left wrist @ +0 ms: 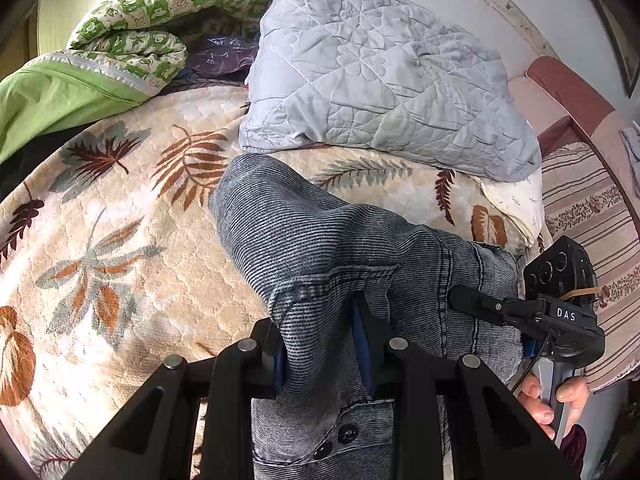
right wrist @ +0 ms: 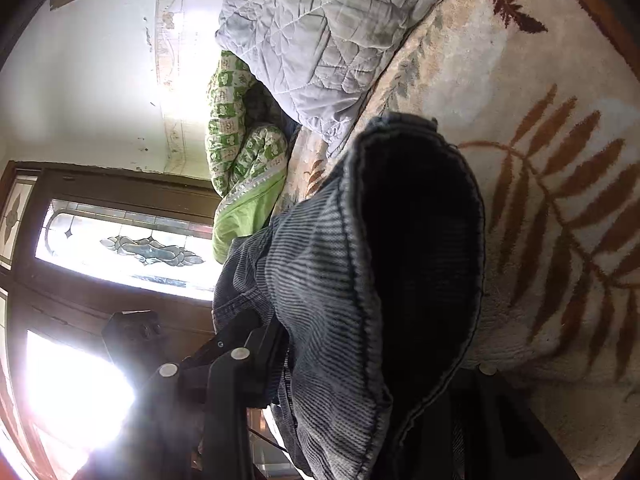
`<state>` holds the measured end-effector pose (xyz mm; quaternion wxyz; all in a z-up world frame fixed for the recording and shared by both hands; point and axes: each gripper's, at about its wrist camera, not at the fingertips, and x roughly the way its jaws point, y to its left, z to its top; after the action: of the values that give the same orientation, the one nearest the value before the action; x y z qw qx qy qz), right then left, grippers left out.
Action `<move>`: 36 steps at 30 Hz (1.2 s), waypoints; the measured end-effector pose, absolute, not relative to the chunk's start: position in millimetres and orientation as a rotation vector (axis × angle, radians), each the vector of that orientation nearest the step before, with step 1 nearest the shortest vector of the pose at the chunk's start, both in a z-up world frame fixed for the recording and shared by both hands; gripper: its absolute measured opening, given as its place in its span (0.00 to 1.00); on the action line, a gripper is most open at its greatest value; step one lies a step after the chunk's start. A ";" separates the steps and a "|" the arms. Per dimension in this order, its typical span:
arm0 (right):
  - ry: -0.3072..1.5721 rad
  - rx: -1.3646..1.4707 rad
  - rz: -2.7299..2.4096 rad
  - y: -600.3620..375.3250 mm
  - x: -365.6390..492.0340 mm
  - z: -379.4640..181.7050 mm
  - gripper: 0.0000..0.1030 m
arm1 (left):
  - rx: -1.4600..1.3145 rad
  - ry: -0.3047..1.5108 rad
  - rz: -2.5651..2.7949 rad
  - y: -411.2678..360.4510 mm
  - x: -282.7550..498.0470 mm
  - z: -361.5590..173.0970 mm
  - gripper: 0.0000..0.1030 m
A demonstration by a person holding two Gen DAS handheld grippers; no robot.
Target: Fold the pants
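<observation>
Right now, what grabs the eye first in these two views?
The grey-blue ribbed pants dominate both views, bunched and draped between the fingers of the left hand-held gripper, while the right hand-held gripper bites them from the side. In the right wrist view an open hem gapes dark toward the lens. Behind lie a leaf-patterned blanket, a grey quilted pillow and green checked bedding.

Ribbed matt denim pants [left wrist: 320, 240]
</observation>
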<state>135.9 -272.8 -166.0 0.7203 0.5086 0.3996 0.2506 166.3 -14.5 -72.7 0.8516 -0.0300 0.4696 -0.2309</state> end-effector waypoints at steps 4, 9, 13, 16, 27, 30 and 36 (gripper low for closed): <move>0.888 1.127 0.550 -273.4 136.6 -168.7 0.38 | -0.063 0.995 -0.482 -14.3 169.3 -76.9 0.28; 0.898 1.129 0.539 -276.4 137.9 -174.1 0.38 | -0.064 1.003 -0.475 -14.1 174.5 -81.0 0.28; 0.902 1.134 0.530 -277.2 138.7 -177.2 0.38 | -0.068 1.009 -0.472 -13.2 178.5 -83.8 0.27; 0.901 1.129 0.527 -276.2 138.5 -175.4 0.38 | -0.066 1.014 -0.467 -12.9 180.9 -86.6 0.27; 0.907 1.137 0.525 -280.2 134.2 -182.6 0.38 | -0.054 1.075 -0.384 -3.2 194.7 -110.3 0.49; 0.911 1.139 0.520 -281.3 133.5 -183.3 0.38 | -0.061 1.120 -0.347 7.4 199.4 -121.5 0.61; 0.911 1.144 0.520 -280.7 132.8 -183.5 0.38 | -0.093 1.196 -0.451 9.8 193.7 -133.9 0.62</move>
<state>132.8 -280.7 -183.5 0.7137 0.5163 0.4112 0.2345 193.7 9.8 -133.9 0.8017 -0.0435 0.5577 -0.2104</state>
